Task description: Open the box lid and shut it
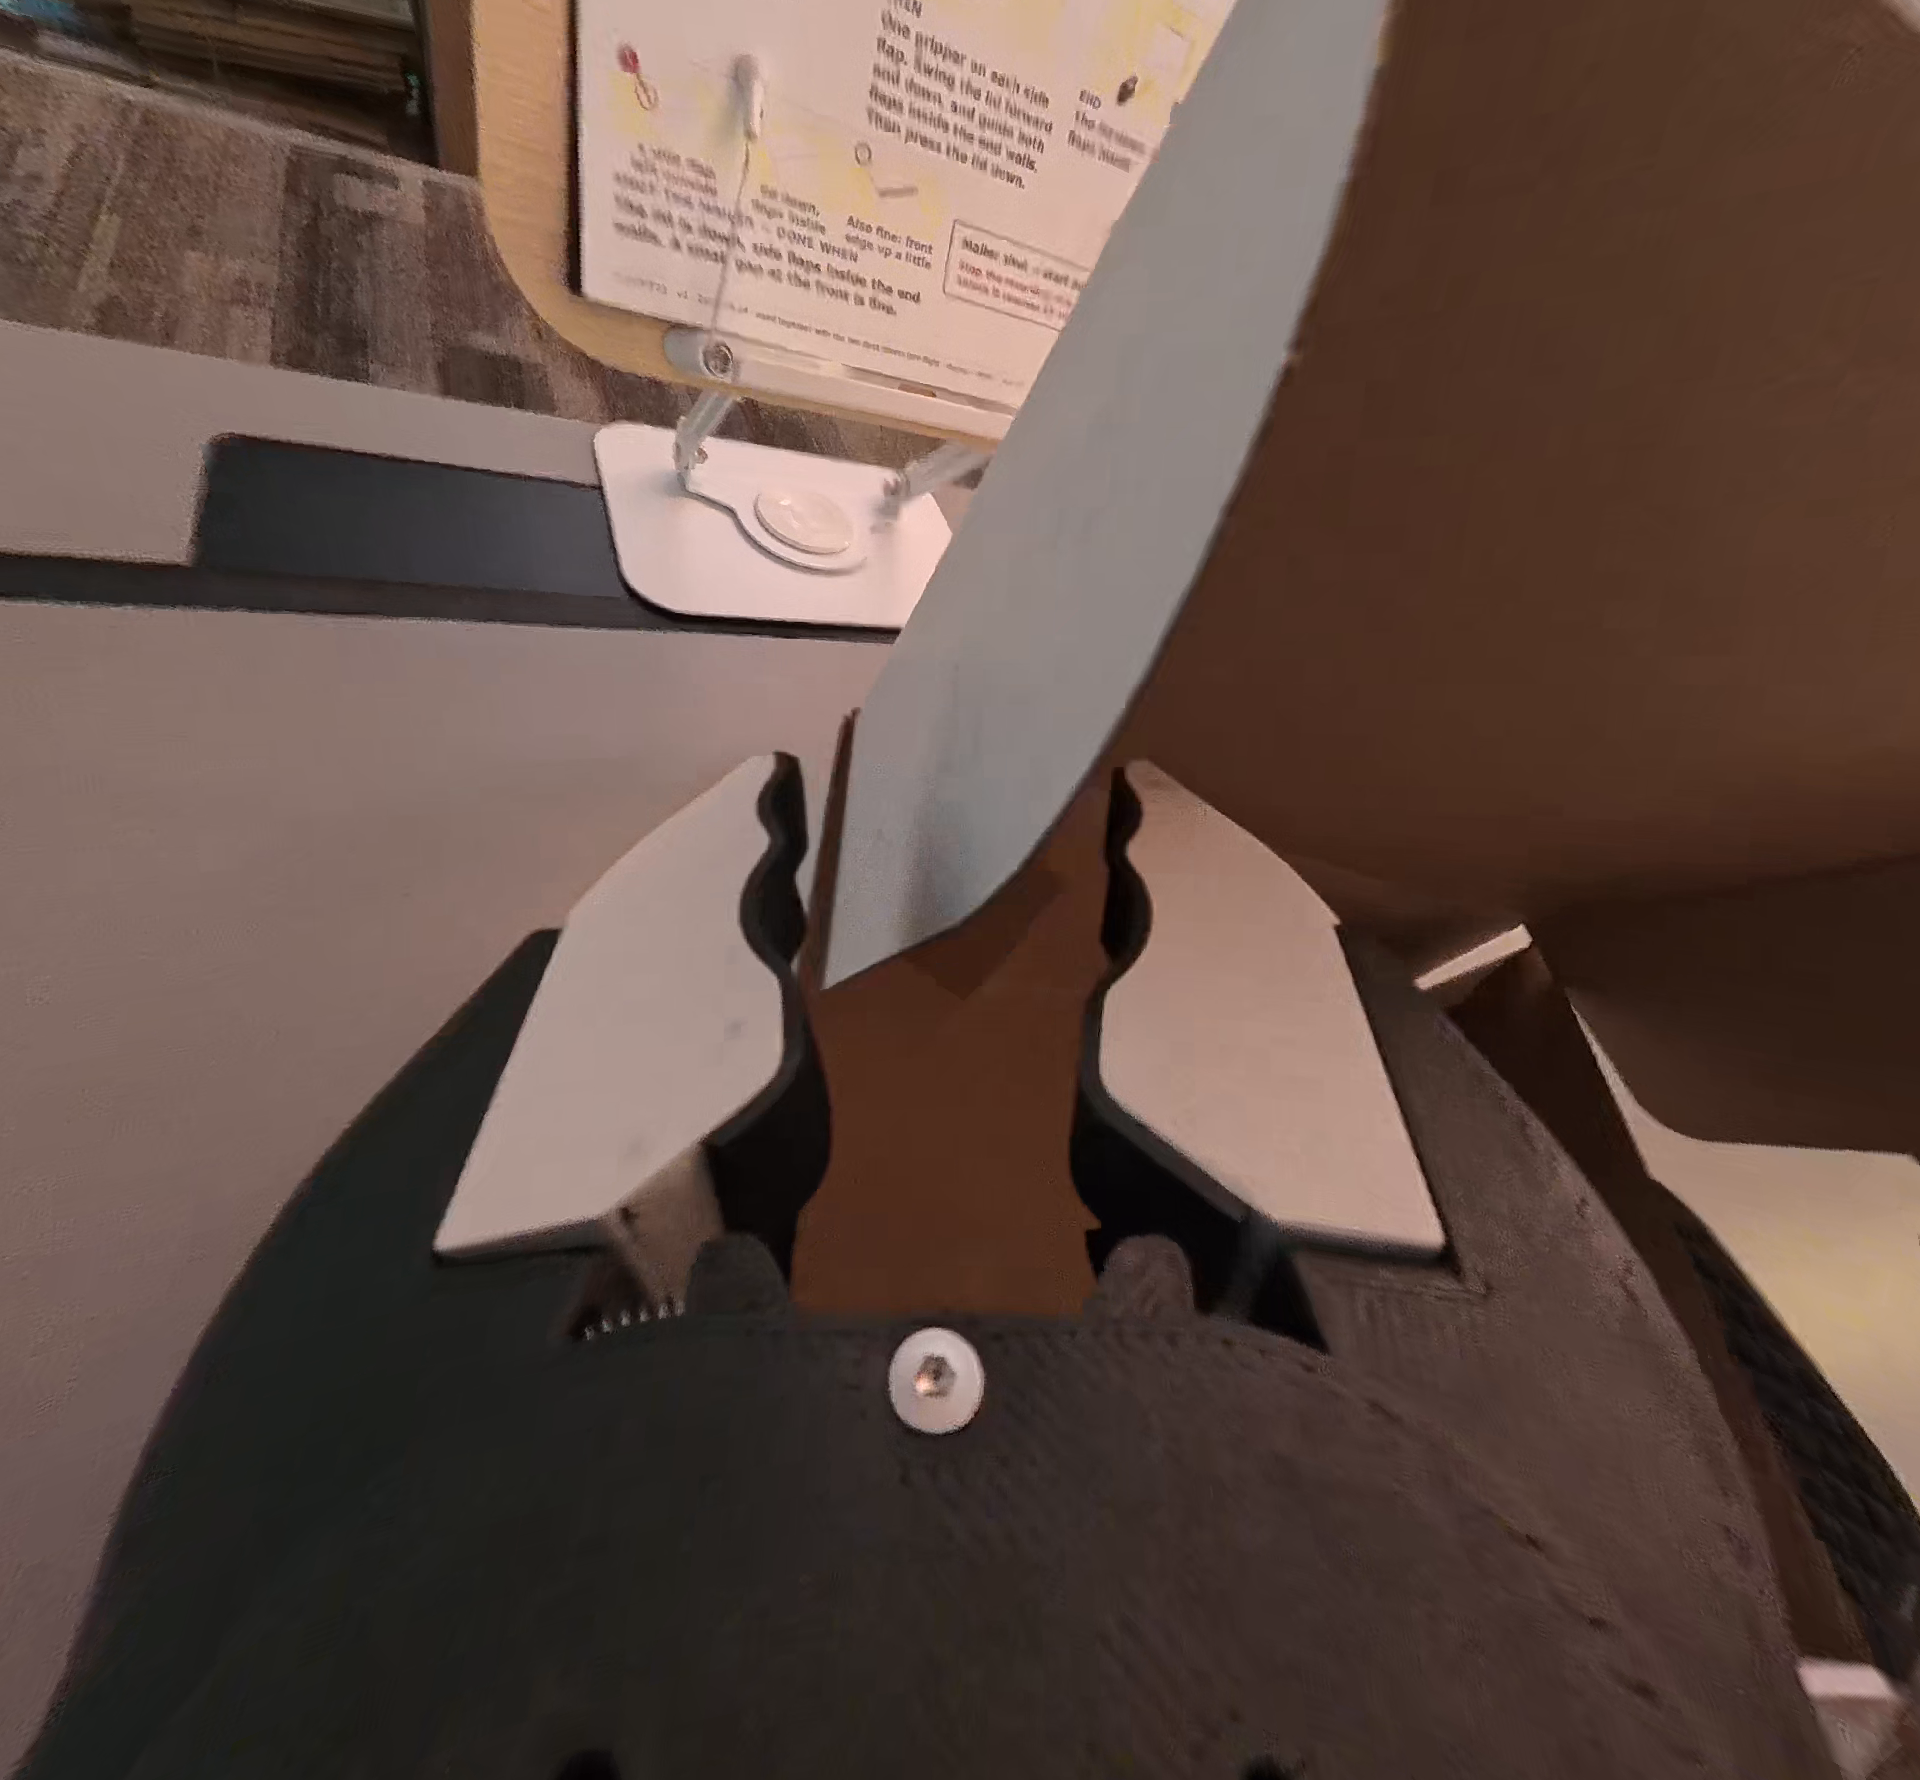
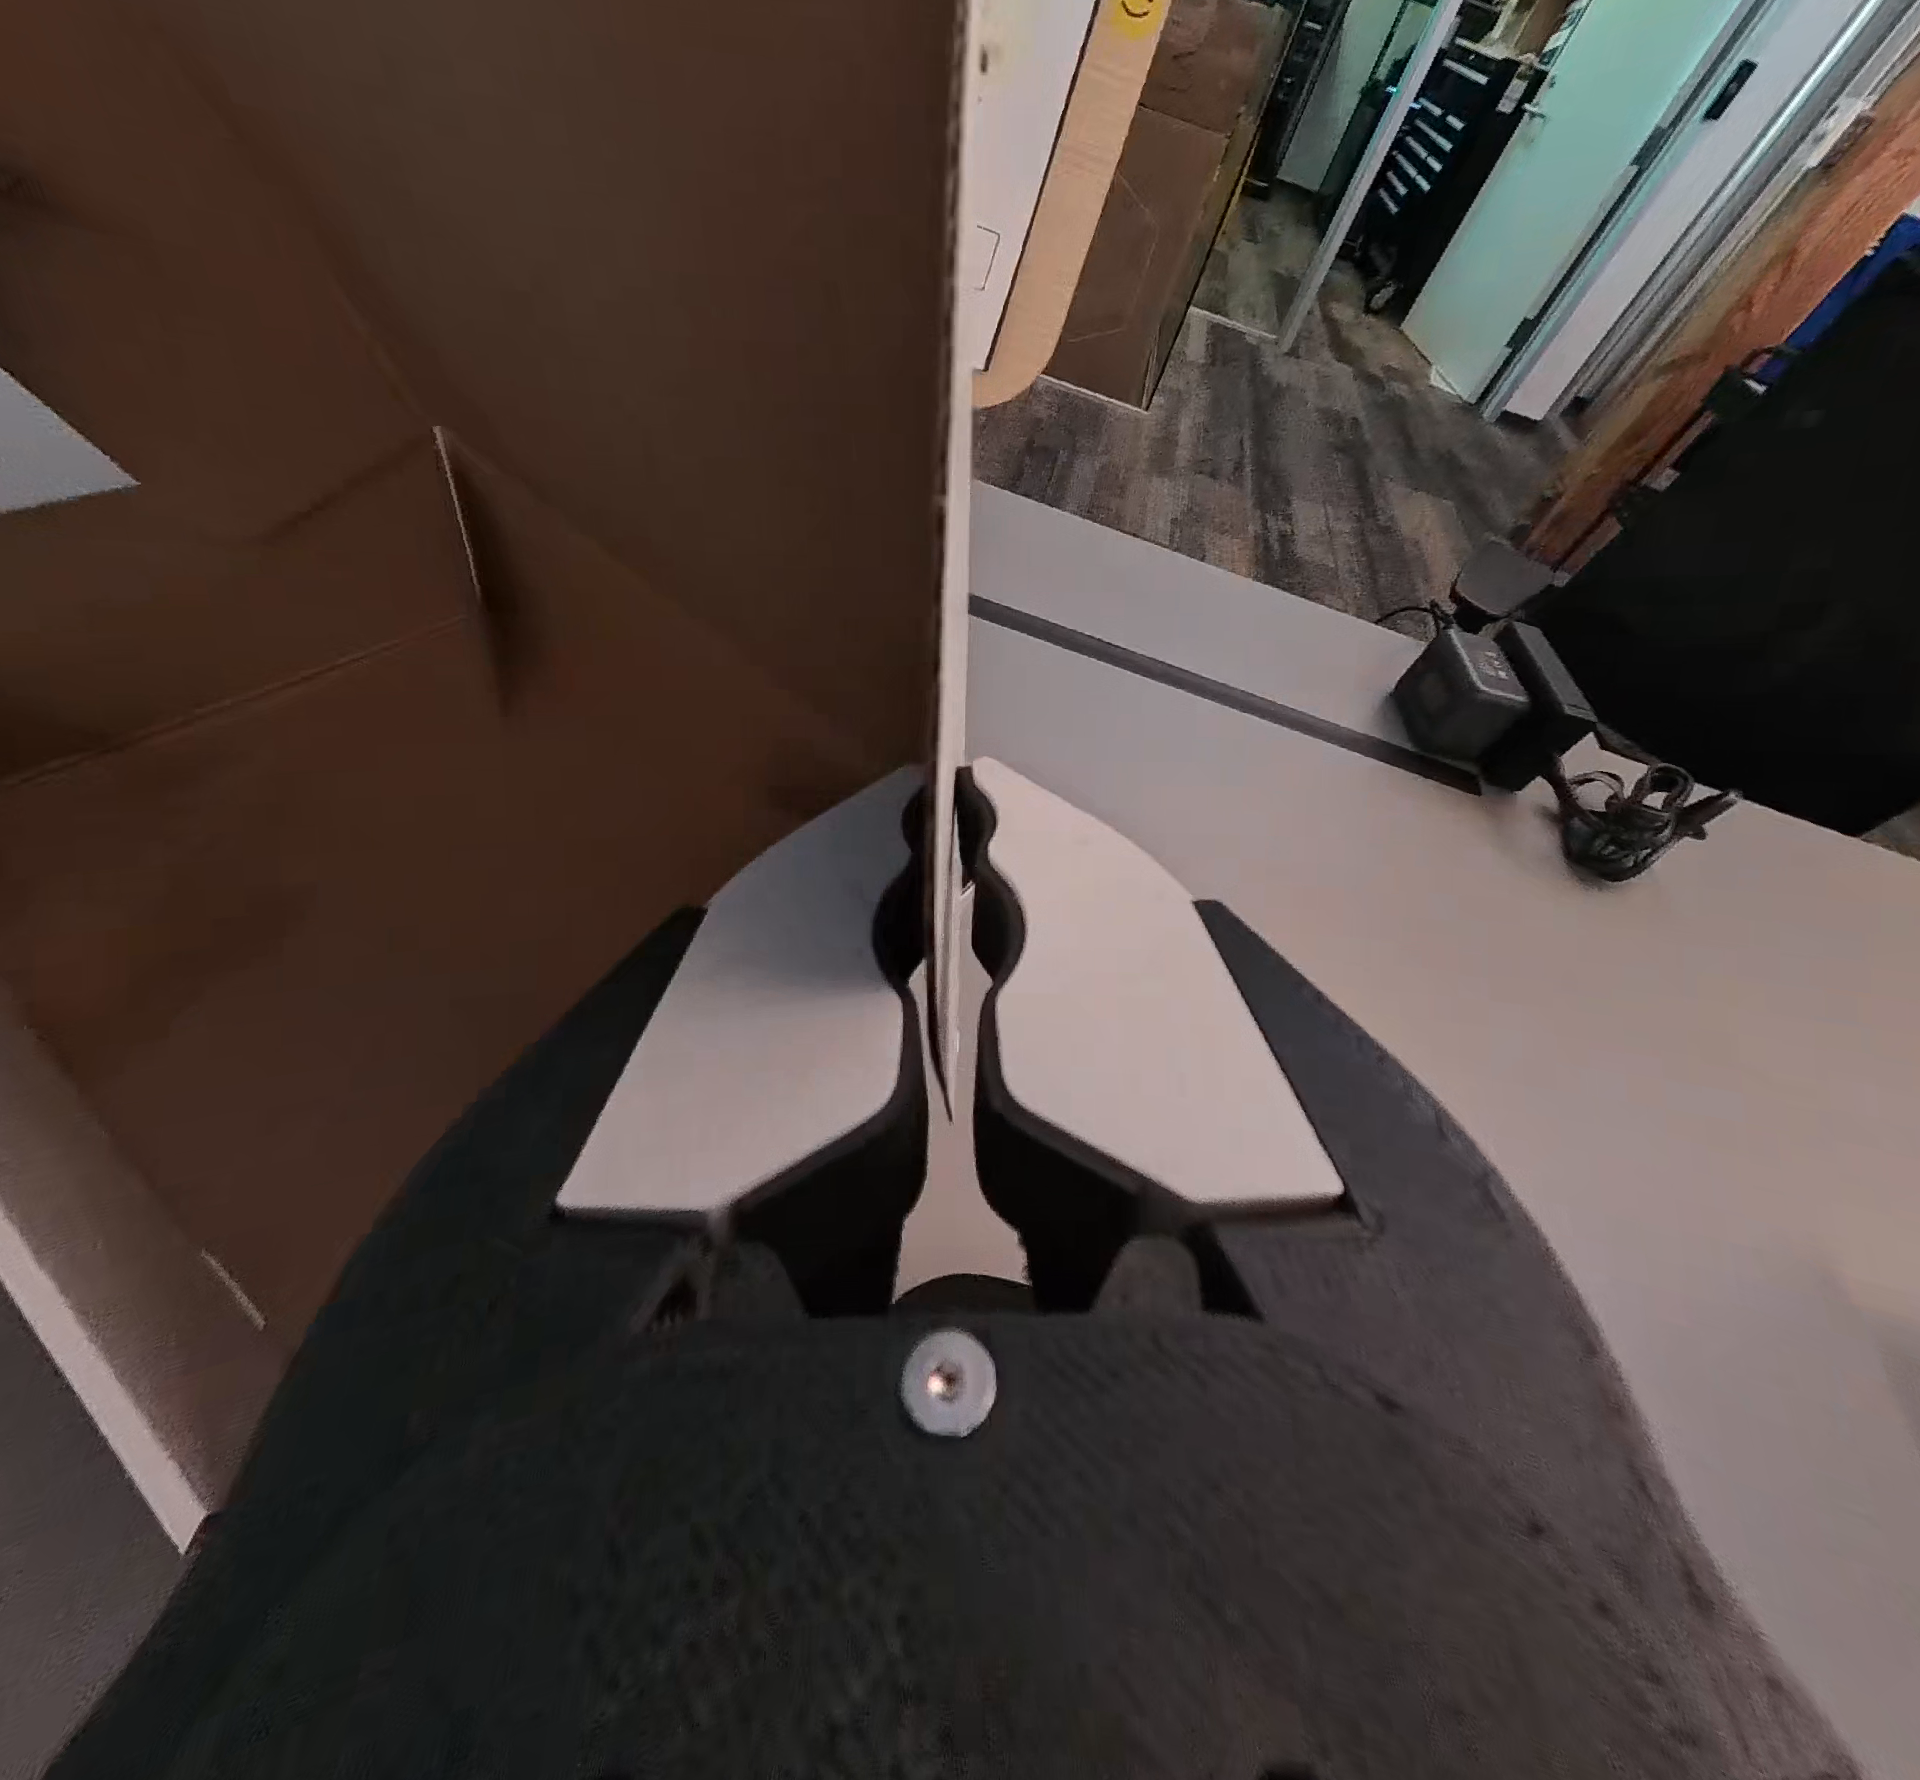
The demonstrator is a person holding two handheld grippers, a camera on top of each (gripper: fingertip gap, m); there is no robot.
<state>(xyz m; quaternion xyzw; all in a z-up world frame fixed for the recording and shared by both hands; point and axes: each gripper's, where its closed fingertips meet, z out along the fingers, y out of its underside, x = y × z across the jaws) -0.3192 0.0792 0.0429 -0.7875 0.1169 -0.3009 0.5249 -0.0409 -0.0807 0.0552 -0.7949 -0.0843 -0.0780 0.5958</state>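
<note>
The cardboard box is brown inside and white outside, and its lid [image 1: 1621,483] is raised and fills the right of the left wrist view. My left gripper [image 1: 956,785] is open, with the lid's left side flap [image 1: 1081,504] tilted between its fingers and near the left finger [image 1: 665,1003]. In the right wrist view the lid's brown inside [image 2: 520,224] fills the left. My right gripper [image 2: 951,785] is shut on the thin edge of the right side flap [image 2: 961,380], which stands upright. The box body is mostly hidden.
An instruction sheet [image 1: 831,120] on a white stand [image 1: 769,535] sits at the far side of the grey table [image 2: 1455,1107], by a black slot [image 1: 395,515]. A black power adapter with a coiled cable [image 2: 1475,691] lies far right, next to a black object [image 2: 1766,639].
</note>
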